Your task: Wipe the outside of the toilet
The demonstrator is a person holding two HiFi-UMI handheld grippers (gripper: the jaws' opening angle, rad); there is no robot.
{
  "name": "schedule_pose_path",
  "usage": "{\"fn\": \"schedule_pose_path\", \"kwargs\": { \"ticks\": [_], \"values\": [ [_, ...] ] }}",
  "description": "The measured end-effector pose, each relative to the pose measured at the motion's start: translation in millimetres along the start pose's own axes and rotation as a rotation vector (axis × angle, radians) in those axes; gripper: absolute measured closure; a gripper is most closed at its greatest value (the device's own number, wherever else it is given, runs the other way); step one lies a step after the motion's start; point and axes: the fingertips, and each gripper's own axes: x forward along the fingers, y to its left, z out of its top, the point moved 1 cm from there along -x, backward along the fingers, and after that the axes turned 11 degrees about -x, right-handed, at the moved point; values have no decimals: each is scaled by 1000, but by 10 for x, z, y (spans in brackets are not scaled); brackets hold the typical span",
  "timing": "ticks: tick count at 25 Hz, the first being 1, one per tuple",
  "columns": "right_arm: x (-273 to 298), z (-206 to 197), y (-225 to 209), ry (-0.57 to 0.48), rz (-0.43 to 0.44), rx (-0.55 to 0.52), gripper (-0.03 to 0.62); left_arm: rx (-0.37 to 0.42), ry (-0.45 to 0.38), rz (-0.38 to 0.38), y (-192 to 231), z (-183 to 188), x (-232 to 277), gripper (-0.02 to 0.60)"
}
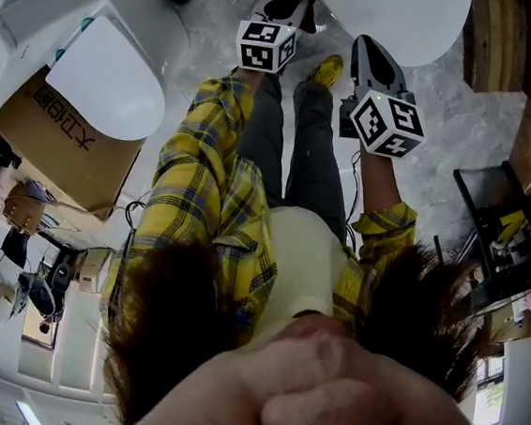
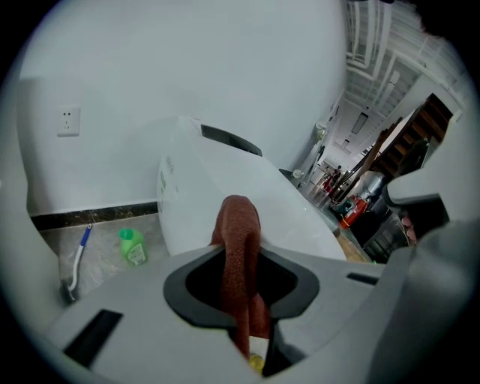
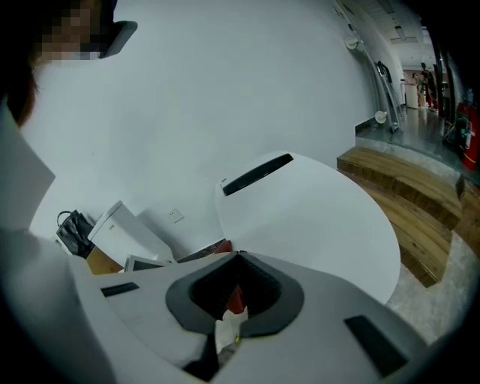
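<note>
Dark hair (image 1: 169, 319) and a yellow plaid shirt (image 1: 203, 181) fill the lower half of the head view, so that view shows little of the work. The toilet (image 2: 247, 187) is at its top edge, beyond the feet, and it lies centre frame in both gripper views with the lid down. A second toilet (image 1: 105, 81) stands on a cardboard box (image 1: 65, 148) at upper left, well apart and no hindrance. Wooden steps (image 3: 405, 187) run close along one side of the toilet and will likely cramp the reach there. The left gripper (image 2: 240, 251) has its jaws pinching a reddish-brown cloth (image 2: 238, 214), which hangs bunched rather than spread. The right gripper (image 3: 238, 259) has its jaws pressed together with nothing clearly between them. To wipe well, the cloth should probably be laid broad against the shell, working from the lid down to the base. A green bottle (image 2: 133, 246) and a blue-handled brush (image 2: 79, 259) stand on the floor at lower left, beside the base, and could be knocked over.
</note>
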Motion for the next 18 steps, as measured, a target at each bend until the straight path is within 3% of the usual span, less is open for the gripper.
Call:
{"fn": "schedule_pose_path", "kwargs": {
  "ticks": [9, 18],
  "values": [
    [-223, -130, -190, -27, -29, 37, 568, -55, 8, -14, -283, -331, 5, 497],
    [-350, -257, -225, -31, -23, 48, 568, -42, 71, -68, -615, -740, -27, 497]
  ]
}}
